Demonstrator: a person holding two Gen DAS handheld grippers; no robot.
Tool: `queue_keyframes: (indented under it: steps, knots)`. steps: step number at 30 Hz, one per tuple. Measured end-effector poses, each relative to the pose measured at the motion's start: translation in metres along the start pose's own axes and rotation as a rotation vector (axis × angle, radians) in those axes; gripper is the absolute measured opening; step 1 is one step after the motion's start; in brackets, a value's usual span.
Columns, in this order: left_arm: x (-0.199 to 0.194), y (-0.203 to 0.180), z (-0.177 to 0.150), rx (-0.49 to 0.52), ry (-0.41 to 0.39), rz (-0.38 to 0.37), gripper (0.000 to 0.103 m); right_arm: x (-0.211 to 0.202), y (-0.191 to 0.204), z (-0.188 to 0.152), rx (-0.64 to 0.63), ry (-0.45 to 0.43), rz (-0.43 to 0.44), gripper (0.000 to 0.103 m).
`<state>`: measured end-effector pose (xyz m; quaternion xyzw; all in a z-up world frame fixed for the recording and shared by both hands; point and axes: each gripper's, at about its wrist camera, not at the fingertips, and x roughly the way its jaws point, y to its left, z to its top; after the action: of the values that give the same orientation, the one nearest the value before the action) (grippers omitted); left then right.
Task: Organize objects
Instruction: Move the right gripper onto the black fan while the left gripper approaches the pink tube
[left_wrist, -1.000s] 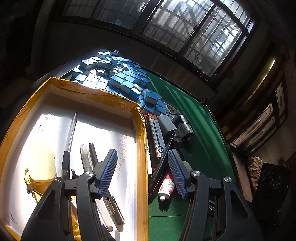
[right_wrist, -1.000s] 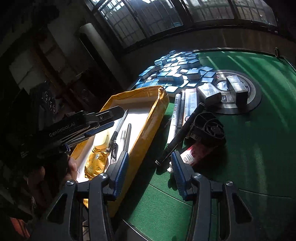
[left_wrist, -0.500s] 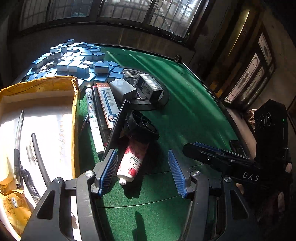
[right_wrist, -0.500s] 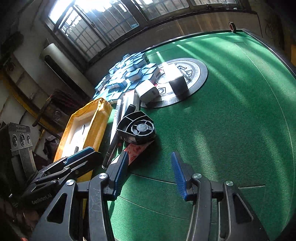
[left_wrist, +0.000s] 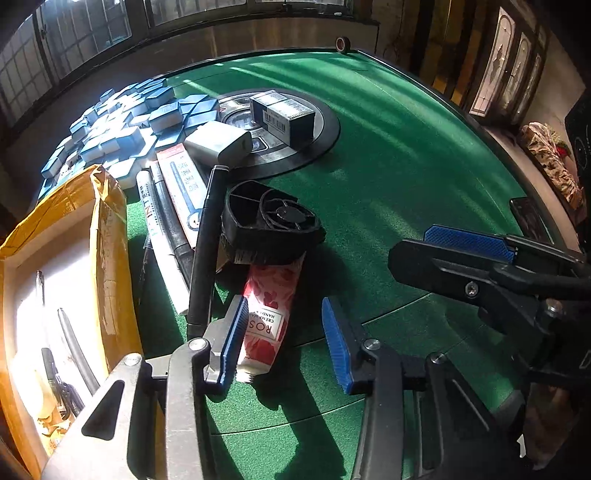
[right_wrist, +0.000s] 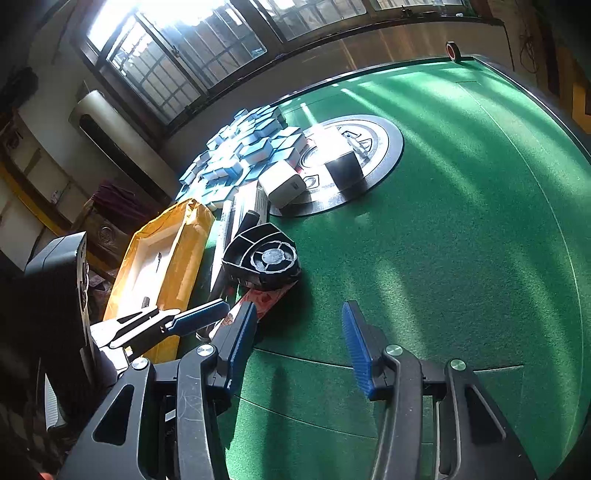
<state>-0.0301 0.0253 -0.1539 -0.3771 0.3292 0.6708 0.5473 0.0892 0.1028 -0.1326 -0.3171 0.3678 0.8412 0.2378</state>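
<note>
A red-and-white hand cream tube (left_wrist: 269, 310) lies on the green felt, its far end under a black fan (left_wrist: 269, 225). My left gripper (left_wrist: 282, 332) hangs low over the tube's near end, jaws closing. The tube lies between them beside the left pad, and the right pad stands clear of it. A long black pen (left_wrist: 205, 251), a white paint marker (left_wrist: 159, 236) and a boxed pen (left_wrist: 183, 184) lie left of the fan. My right gripper (right_wrist: 299, 332) is open over bare felt, just right of the tube (right_wrist: 266, 299) and the fan (right_wrist: 262, 258).
A yellow-taped cardboard box (left_wrist: 107, 236) holding pens stands at the left. Behind it lie a heap of blue tiles (left_wrist: 122, 122), a silver block (left_wrist: 218, 142) and a black carton (left_wrist: 284, 114) on a round disc (left_wrist: 325, 122). A tape roll (right_wrist: 452, 50) sits at the far edge.
My left gripper has swung from over the box to the tube, sunk lower, and its jaws have narrowed. The right gripper turned right off the box, then held still.
</note>
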Motion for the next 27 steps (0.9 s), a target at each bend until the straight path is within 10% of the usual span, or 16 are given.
queue_keyframes:
  steps: [10,27]
  knots:
    - [-0.017,-0.002,-0.02,0.026,0.016,0.02,0.008,0.005,0.009,0.0,-0.025,0.008,-0.002,0.043]
    - [-0.034,0.021,-0.047,-0.149,-0.022,-0.125,0.03,0.055,0.051,0.036,-0.261,0.094,-0.004,0.058]
